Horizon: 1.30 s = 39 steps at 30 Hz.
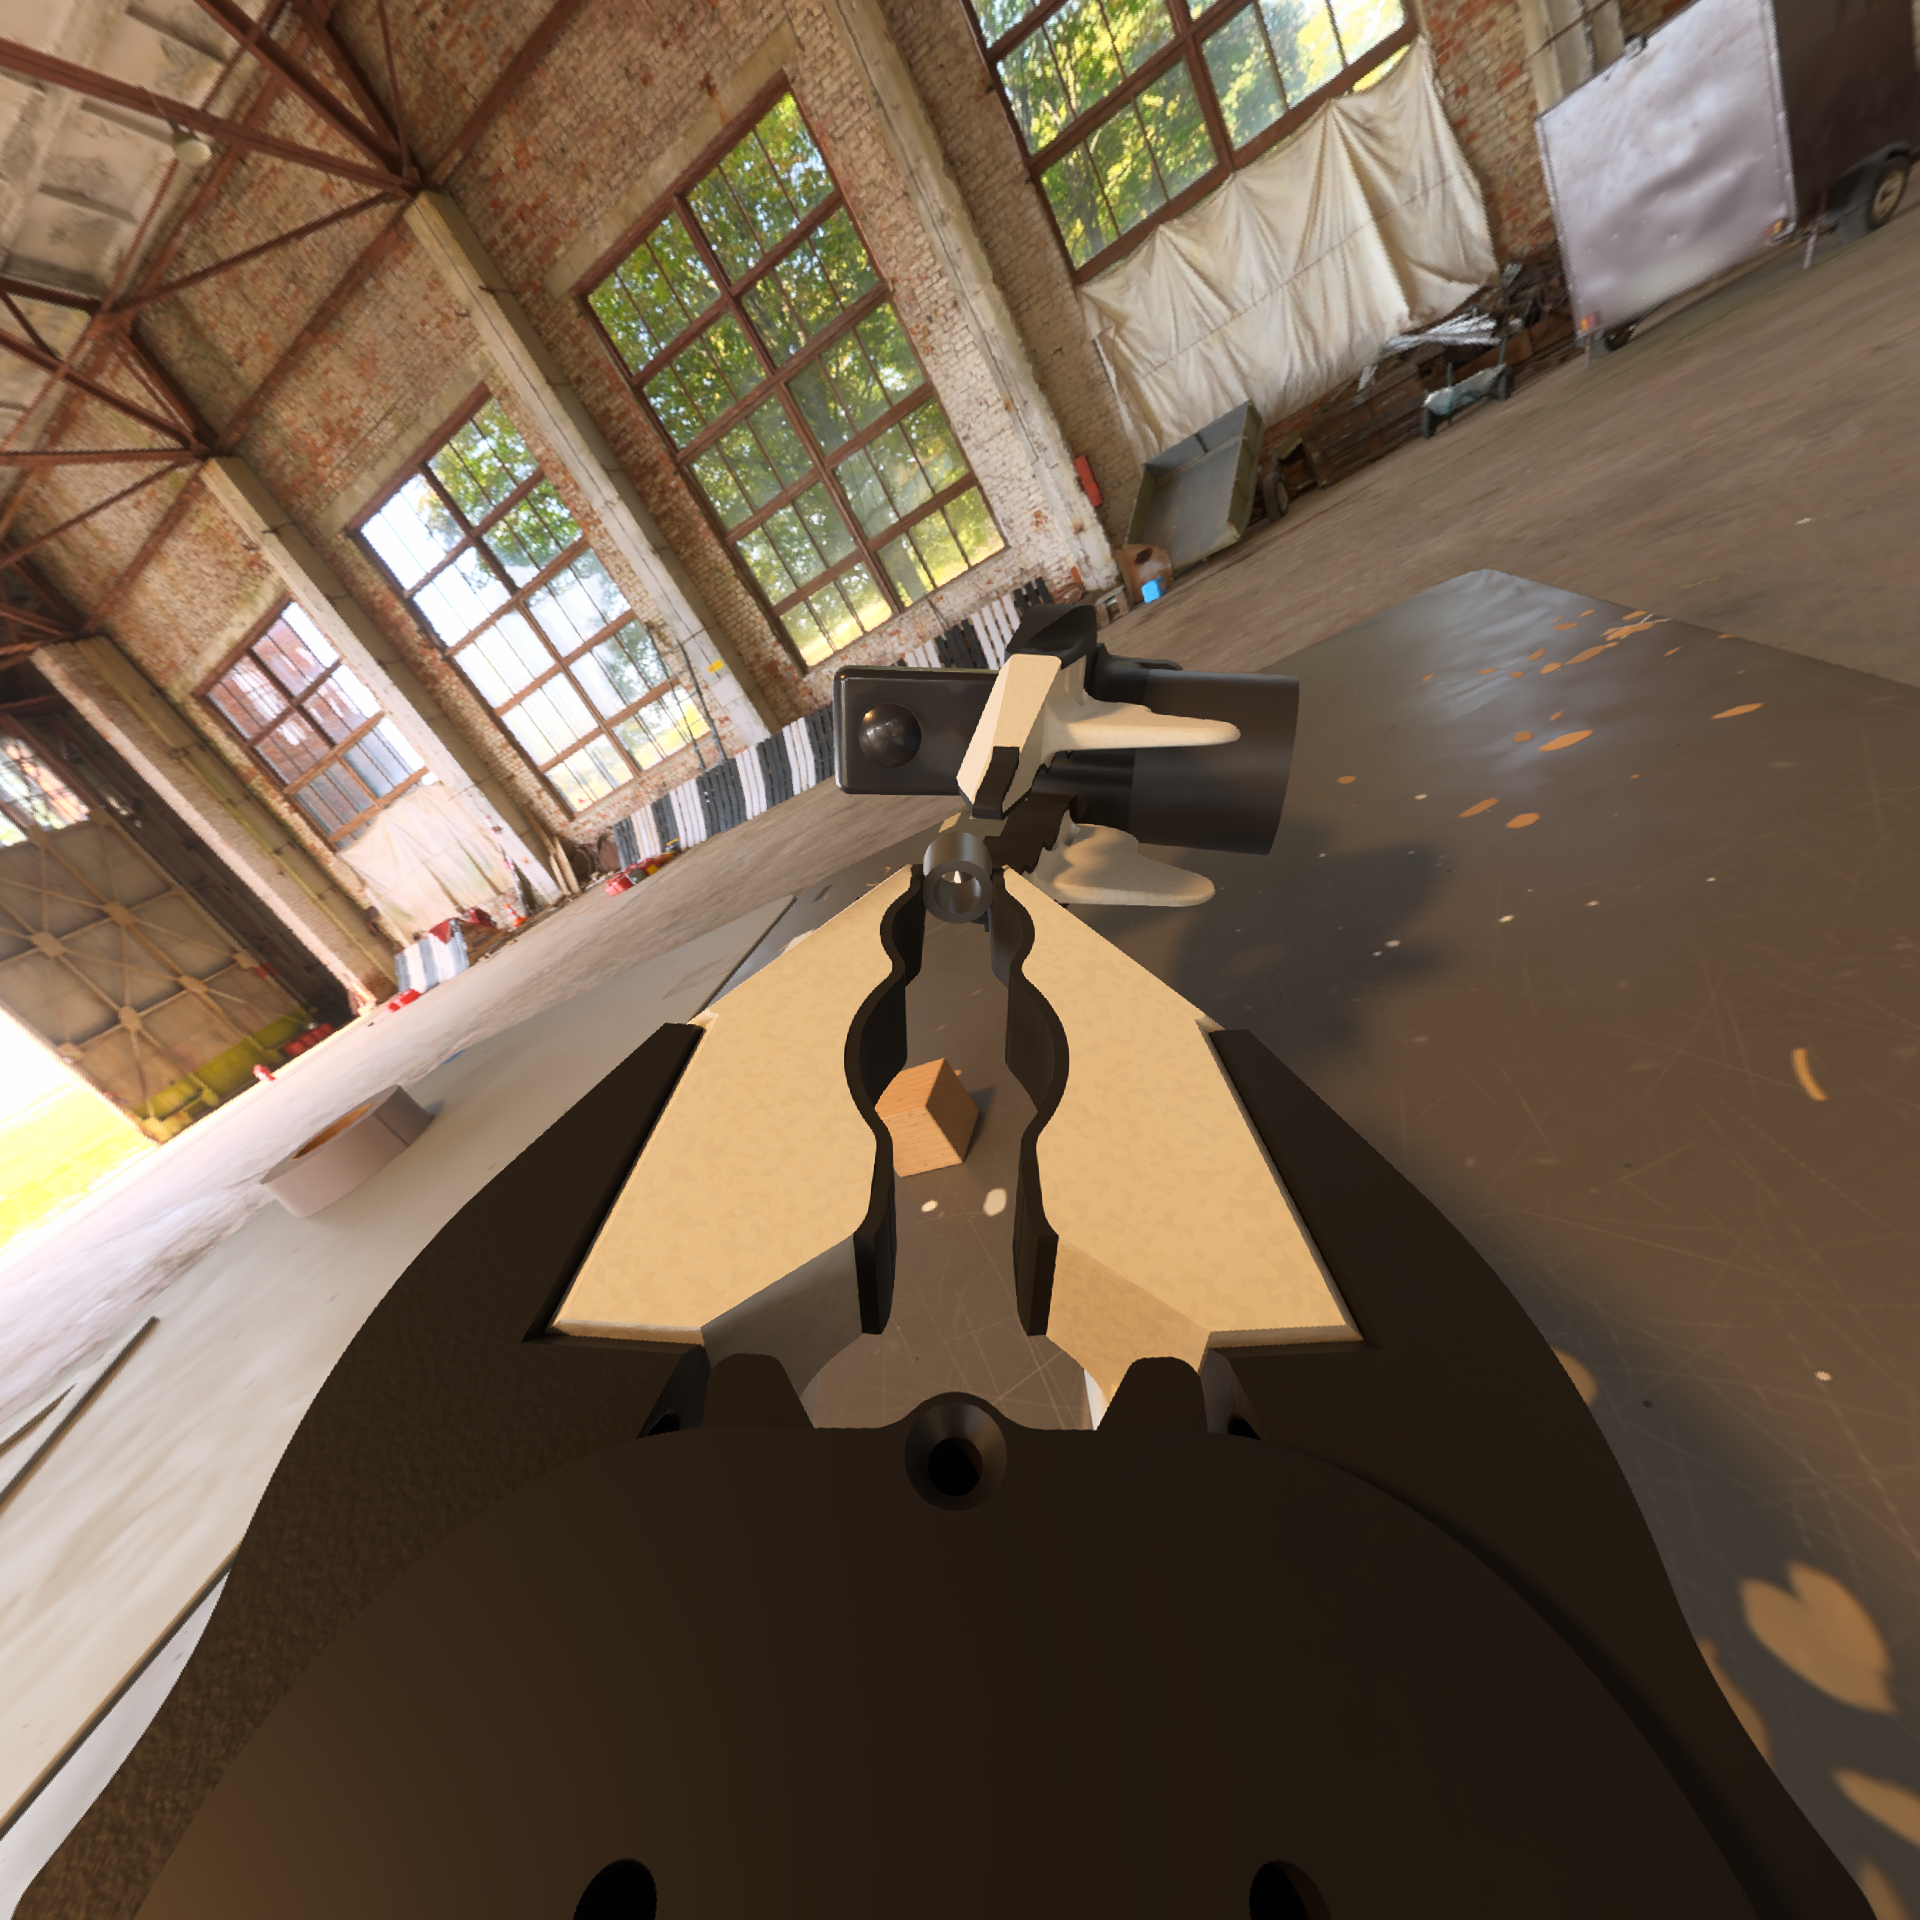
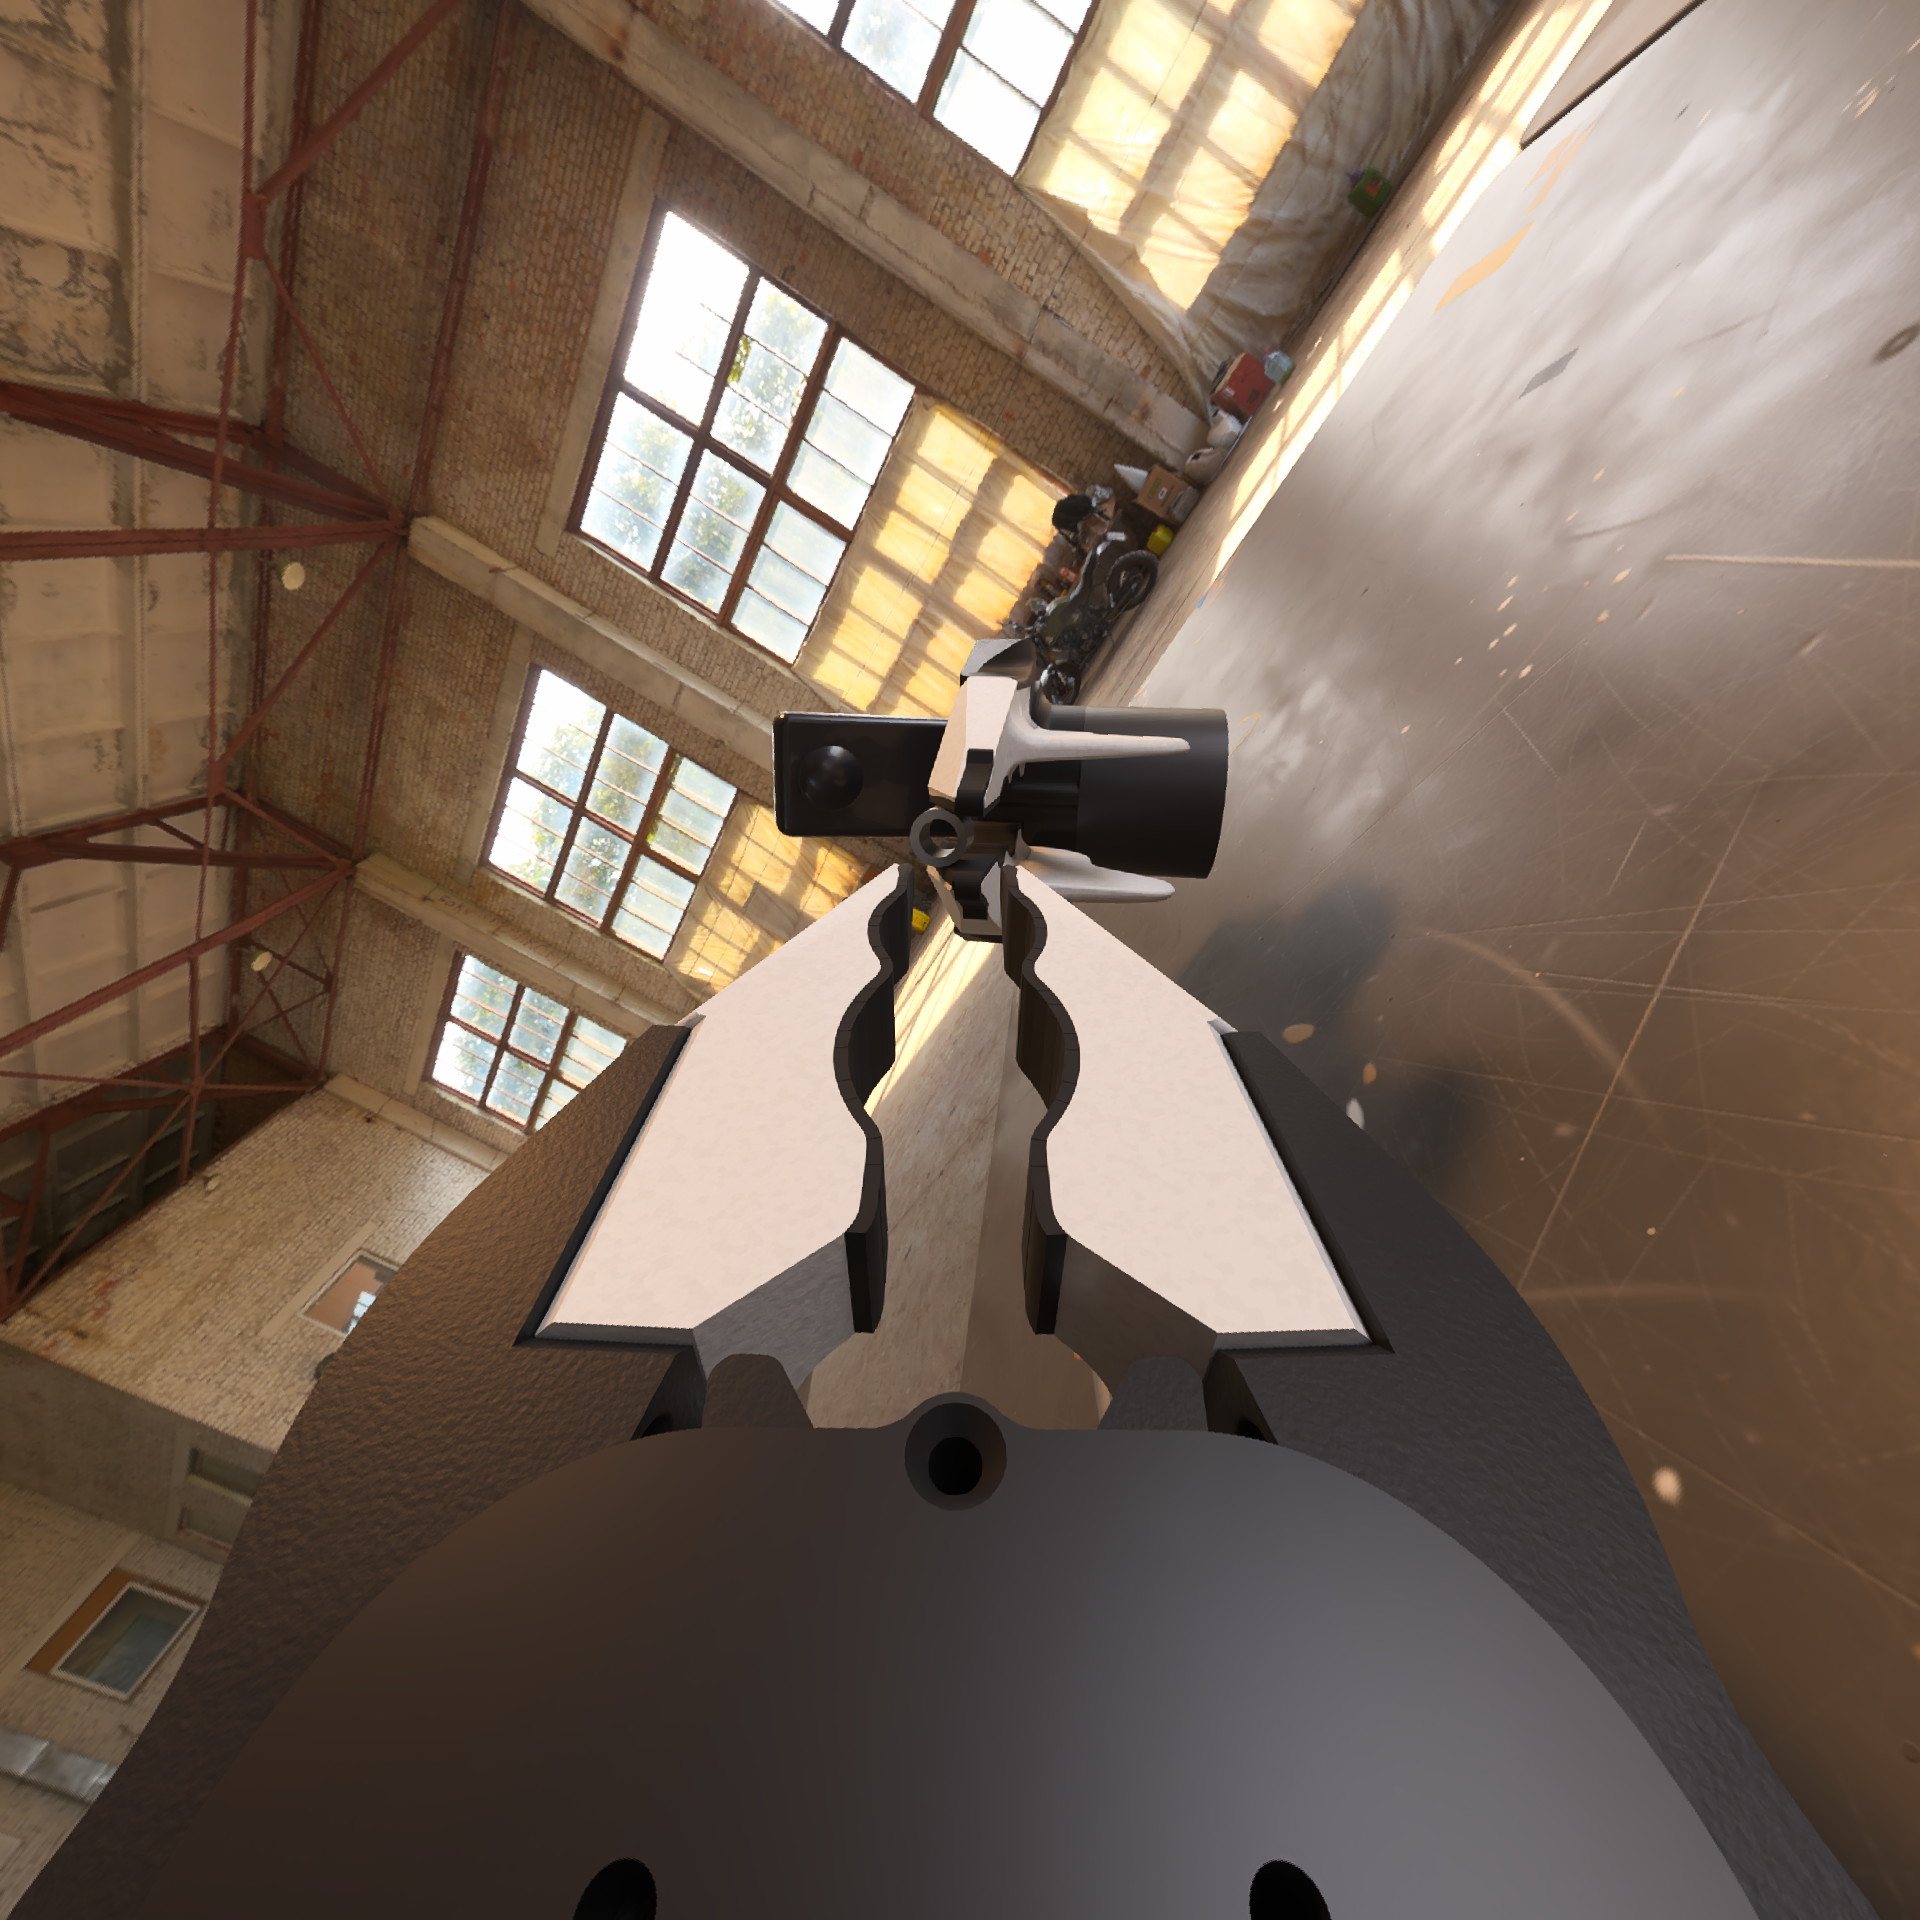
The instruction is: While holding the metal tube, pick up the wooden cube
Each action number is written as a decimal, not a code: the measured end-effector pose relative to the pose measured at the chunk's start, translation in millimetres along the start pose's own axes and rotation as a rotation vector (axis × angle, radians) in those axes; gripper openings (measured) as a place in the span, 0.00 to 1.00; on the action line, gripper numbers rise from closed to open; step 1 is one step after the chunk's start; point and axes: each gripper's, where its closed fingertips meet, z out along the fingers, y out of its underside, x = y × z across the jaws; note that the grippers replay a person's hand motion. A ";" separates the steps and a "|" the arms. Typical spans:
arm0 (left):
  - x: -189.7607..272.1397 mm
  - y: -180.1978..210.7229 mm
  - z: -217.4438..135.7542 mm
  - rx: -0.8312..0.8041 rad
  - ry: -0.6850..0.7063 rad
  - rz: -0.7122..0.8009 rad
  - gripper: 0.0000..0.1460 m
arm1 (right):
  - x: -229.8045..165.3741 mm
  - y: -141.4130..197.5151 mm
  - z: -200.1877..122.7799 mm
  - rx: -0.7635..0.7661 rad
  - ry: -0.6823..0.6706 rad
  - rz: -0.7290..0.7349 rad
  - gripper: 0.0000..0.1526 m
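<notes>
The metal tube (image 1: pixel 956 891) points end-on at the left wrist camera, and my left gripper (image 1: pixel 958 896) is shut on it at the fingertips. The wooden cube (image 1: pixel 928 1117) stands on the dark table (image 1: pixel 1558 1143) below, seen through the gap between the left fingers. The right gripper (image 1: pixel 1013 821) faces me from just beyond the tube, rolled on its side. In the right wrist view the tube's other end (image 2: pixel 943 831) shows as a small ring at the tips of my right gripper (image 2: pixel 958 883). Its jaws stand at the same narrow gap. The left gripper (image 2: pixel 971 847) faces it. The cube is hidden in that view.
The scratched table surface (image 2: pixel 1558 935) runs down the right side of the right wrist view, which is tilted steeply. A low white ring-shaped object (image 1: pixel 348 1148) lies on the pale floor left of the table. A brick hall with large windows surrounds everything.
</notes>
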 end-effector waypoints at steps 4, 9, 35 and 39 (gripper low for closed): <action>2.3 -1.4 -1.7 0.019 0.019 -0.044 0.08 | -1.3 3.6 0.5 -0.020 0.013 -0.018 0.11; -0.1 -5.0 -6.6 0.090 0.021 -0.153 0.08 | -2.9 8.1 -2.8 -0.136 0.119 -0.218 0.11; -26.0 7.8 -29.6 0.126 -0.015 -0.411 0.08 | 139.6 -44.3 -105.4 -0.940 0.651 -1.070 0.22; -21.9 17.0 -26.6 0.044 0.004 -0.398 0.08 | 93.8 -40.6 -92.3 -0.753 0.530 -1.068 0.22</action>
